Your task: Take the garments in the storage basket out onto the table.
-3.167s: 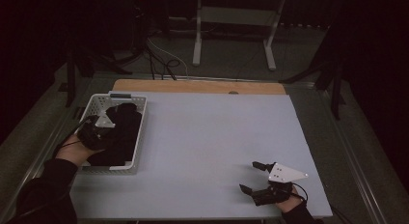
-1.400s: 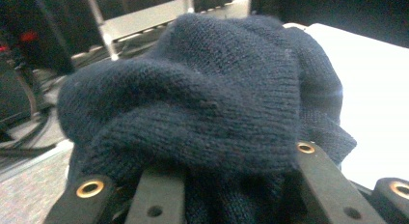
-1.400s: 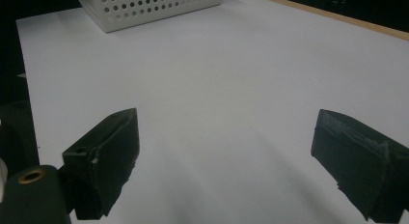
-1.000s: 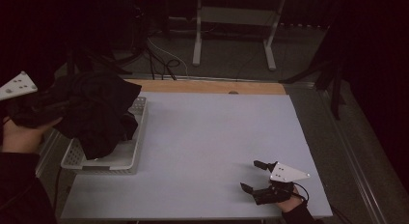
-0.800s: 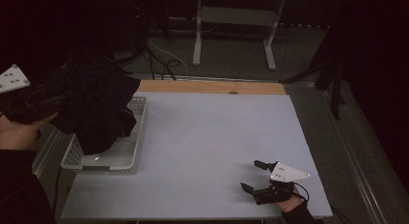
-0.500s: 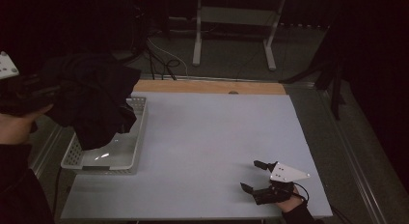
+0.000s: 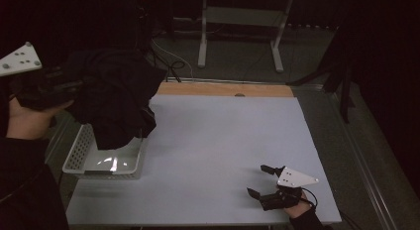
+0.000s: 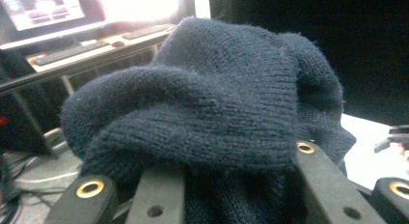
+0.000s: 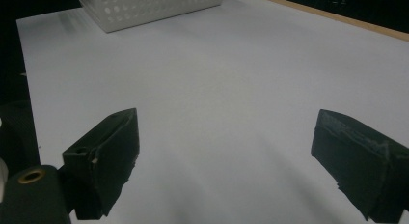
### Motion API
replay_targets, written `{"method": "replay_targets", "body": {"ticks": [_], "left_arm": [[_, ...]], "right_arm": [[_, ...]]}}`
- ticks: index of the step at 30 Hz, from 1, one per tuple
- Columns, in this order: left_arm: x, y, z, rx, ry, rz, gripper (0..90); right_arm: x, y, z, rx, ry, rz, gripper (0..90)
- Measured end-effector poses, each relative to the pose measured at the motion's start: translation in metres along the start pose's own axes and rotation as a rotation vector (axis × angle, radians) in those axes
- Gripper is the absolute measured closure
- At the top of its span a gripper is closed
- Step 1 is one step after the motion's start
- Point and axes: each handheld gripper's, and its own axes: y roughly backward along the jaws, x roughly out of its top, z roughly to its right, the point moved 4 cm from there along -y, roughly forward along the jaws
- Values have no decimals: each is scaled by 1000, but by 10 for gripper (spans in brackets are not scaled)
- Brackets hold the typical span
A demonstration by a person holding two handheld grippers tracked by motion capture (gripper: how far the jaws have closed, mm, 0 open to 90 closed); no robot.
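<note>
Two grippers are at work: nearest me the right gripper (image 7: 264, 183) rests on the table (image 7: 213, 141) with its jaws spread and nothing between them, while the left gripper (image 7: 47, 86) is clamped on a dark knitted garment (image 7: 116, 98), hanging above the white basket (image 7: 79, 158). Lifting-out looks nearly done; next, I'd guess, it needs carrying over the bare tabletop and setting down.

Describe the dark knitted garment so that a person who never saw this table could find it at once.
Start from the white table and go to the white perforated basket at its left edge. Above the basket, the dark knitted garment hangs bunched from the left gripper, its jaws shut on it. It is the only soft, dark thing here.
</note>
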Motion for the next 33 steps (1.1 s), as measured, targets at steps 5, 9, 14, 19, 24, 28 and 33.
{"method": "replay_targets", "body": {"ticks": [5, 9, 14, 19, 24, 28, 33], "left_arm": [[11, -16, 8, -37, -4, 21, 725], [17, -25, 15, -70, -18, 33, 725], [25, -48, 29, -122, -43, 39, 724], [29, -65, 39, -166, -40, 55, 724], [30, -84, 49, -205, -48, 59, 724], [30, -101, 57, -234, -42, 63, 723], [28, -121, 65, -262, -40, 71, 723]], "right_arm": [[0, 0, 0, -1, 1, 0, 100], [0, 1, 0, -1, 1, 0, 100], [0, 3, 0, 0, -1, 5, 100], [0, 4, 1, 1, 0, 7, 101], [0, 3, 0, 4, 0, 9, 100], [1, 3, 0, 3, 2, 10, 101], [1, 4, 0, 1, -2, 15, 100]]}}
